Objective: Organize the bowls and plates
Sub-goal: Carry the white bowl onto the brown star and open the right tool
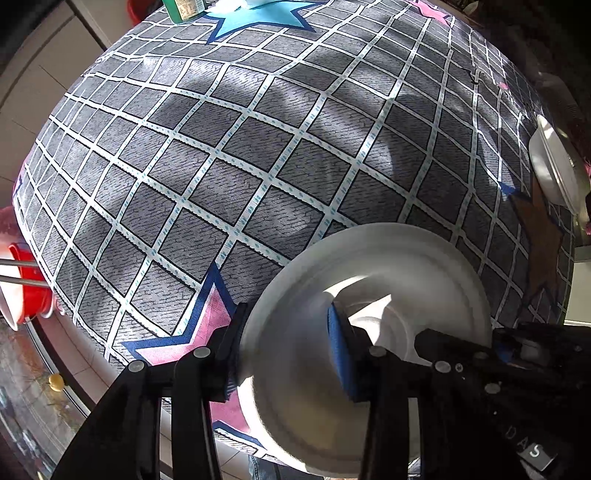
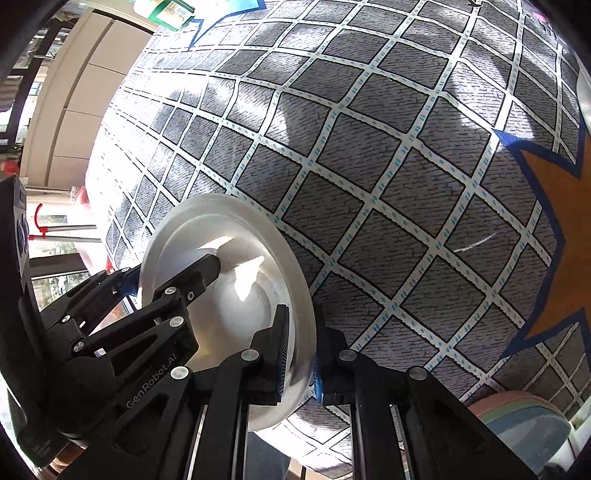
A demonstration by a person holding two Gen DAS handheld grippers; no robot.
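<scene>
A white bowl (image 1: pixel 369 280) is held tilted on its side above the near edge of the checked tablecloth (image 1: pixel 229 155). My left gripper (image 1: pixel 284 343) is shut on its rim, one finger outside and one blue pad inside. My right gripper (image 2: pixel 299 354) is shut on the opposite rim of the same bowl (image 2: pixel 229 266). The right gripper shows in the left wrist view (image 1: pixel 517 354), and the left gripper shows in the right wrist view (image 2: pixel 155 280). A second white bowl (image 1: pixel 554 166) lies at the table's right edge.
A green bottle (image 1: pixel 184 7) stands at the far edge of the table, also in the right wrist view (image 2: pixel 170 13). A red bucket (image 1: pixel 29 280) sits off the table's left side. A pink and blue object (image 2: pixel 524 417) lies near the table's front right.
</scene>
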